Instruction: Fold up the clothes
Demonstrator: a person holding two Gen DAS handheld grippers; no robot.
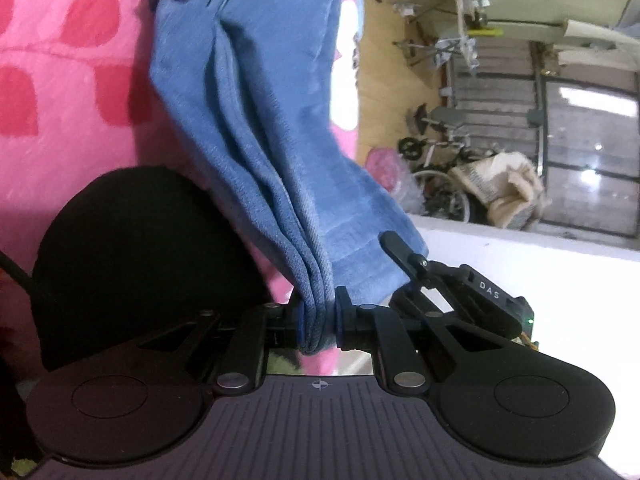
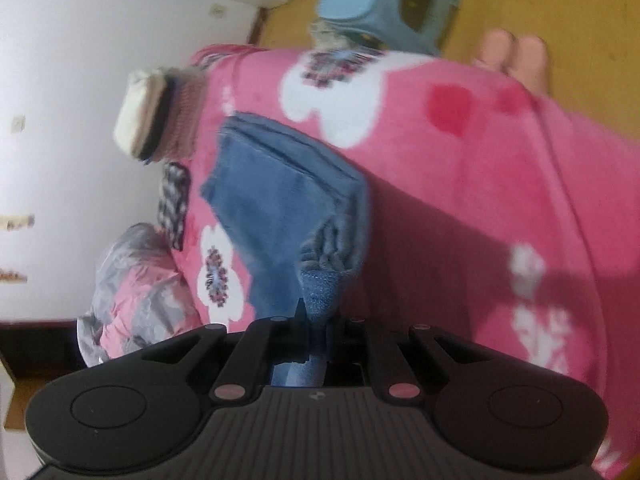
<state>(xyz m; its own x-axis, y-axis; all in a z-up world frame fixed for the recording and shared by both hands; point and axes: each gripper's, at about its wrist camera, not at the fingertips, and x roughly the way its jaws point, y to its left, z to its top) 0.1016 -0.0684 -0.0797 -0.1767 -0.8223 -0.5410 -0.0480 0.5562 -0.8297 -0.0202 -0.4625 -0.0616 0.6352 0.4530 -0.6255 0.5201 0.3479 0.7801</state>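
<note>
Pink blanket (image 2: pixel 500 168): both jaws pinch jeans (image 1: pixel 248 128) hem.

Black claw (image 1: pixel 318 320) — ribbed grey housing, silver pivot screws.

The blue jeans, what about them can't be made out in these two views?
- Left wrist view: the blue jeans run past the top edge, so their full length is cut off.
- Right wrist view: motion blur hides seams and fold lines on the jeans.
- Right wrist view: the right gripper covers the held hem.
</note>
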